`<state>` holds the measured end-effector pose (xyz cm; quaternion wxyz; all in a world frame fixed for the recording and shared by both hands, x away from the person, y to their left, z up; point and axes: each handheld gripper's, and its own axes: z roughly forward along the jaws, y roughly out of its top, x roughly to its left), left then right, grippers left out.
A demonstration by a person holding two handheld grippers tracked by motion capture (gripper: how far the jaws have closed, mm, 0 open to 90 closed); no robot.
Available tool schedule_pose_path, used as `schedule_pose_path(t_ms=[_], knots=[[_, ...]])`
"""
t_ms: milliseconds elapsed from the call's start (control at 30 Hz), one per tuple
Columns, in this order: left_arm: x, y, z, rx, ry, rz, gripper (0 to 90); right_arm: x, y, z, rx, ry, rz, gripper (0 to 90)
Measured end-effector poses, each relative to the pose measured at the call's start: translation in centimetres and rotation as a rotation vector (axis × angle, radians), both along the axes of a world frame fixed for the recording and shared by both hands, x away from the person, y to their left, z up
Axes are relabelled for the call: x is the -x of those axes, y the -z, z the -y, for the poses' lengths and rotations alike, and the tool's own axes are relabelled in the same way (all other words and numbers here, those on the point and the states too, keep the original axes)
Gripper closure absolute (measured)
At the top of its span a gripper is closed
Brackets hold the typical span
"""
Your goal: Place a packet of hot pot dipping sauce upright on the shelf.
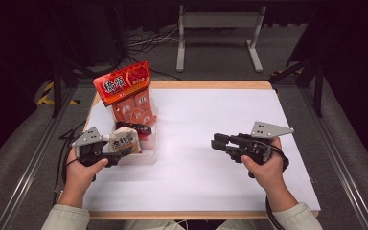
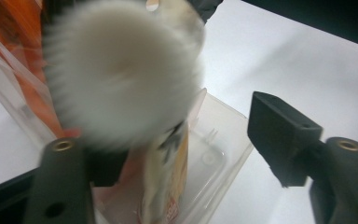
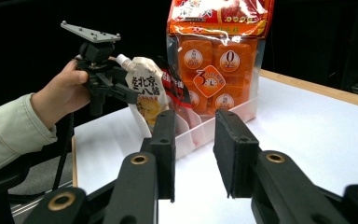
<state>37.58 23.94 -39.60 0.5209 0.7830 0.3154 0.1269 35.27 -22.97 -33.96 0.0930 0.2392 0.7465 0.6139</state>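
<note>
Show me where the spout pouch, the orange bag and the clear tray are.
Spout pouch (image 3: pixel 145 88): right gripper view, on its printed front.
Orange bag (image 1: pixel 123 84): high view, on its red top label.
Clear tray (image 2: pixel 214 154): left gripper view, on its bare bottom.

The worktop (image 1: pixel 230 143) has a white surface with a pale wooden edge along its far and near sides. It stands on a grey carpeted floor (image 1: pixel 211 57). Beyond the far edge stands a light grey metal stand (image 1: pixel 219 21) on two long feet, with cables (image 1: pixel 148 40) lying on the floor to its left. Yellow and black tape (image 1: pixel 45 96) marks the floor at far left. Dark frame legs (image 1: pixel 316 76) rise at the right. The far room lies in darkness, while the worktop is brightly lit.
</note>
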Motion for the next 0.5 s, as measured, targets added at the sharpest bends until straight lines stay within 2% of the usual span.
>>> schedule_pose_path(t_ms=[67, 200, 300, 333, 500], knots=[[0.2, -0.1, -0.1, 0.002, -0.005, 0.002, 29.4, 0.0, 0.0, 0.0, 0.000, 0.001, 0.001, 69.3], [0.7, -0.5, -0.4, -0.008, -0.015, 0.015, 19.9, 0.1, -0.1, 0.6, -0.003, 0.016, 0.005, 68.4], [1.2, -0.7, -0.8, -0.006, -0.020, 0.009, 14.8, 0.3, -0.2, 1.1, -0.003, 0.030, 0.010, 67.8], [1.6, -0.8, -1.2, -0.018, -0.025, 0.013, 13.9, 0.5, -0.3, 1.5, -0.003, 0.043, 0.014, 66.7], [2.5, -0.9, -2.0, -0.015, -0.046, 0.010, 11.5, 0.7, -0.3, 2.5, 0.002, 0.071, 0.024, 64.0]])
